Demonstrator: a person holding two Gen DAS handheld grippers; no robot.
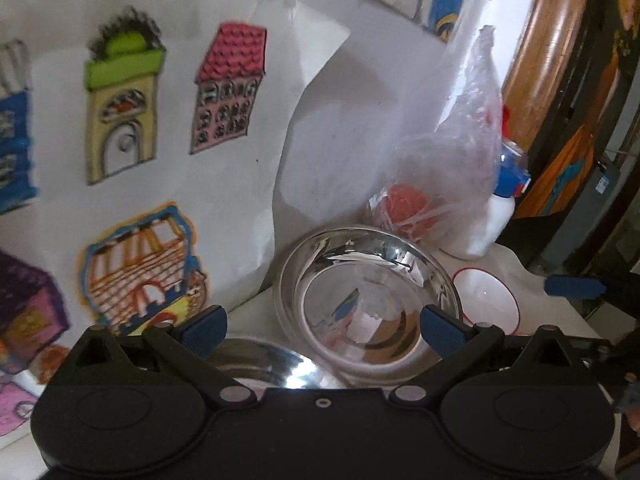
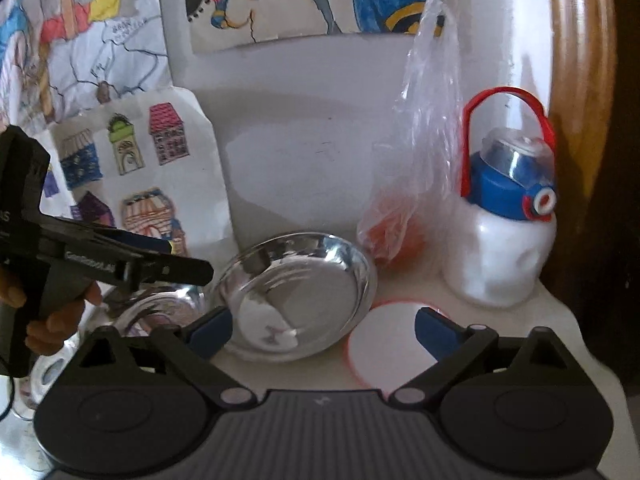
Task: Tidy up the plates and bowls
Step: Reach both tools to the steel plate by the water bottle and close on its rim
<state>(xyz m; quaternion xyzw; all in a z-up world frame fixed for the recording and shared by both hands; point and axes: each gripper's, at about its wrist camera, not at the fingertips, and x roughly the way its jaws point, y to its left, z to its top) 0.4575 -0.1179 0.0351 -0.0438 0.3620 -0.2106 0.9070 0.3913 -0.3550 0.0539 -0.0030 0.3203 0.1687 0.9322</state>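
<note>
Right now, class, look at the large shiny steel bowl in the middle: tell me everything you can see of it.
The large shiny steel bowl is round, wide and shallow-sided, mirror-polished metal with a rolled rim. It looks empty, showing only reflections. It sits tilted on the white surface, its left edge resting over a second steel dish. A red-rimmed white plate lies to its right, a clear plastic bag behind.

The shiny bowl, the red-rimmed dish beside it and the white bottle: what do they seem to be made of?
The shiny bowl looks like polished stainless steel: it mirrors the room sharply. The red-rimmed dish is matte white with a thin red edge, perhaps ceramic or melamine; the look leaves it open. The white bottle seems translucent plastic, with a glossy blue cap.
</note>
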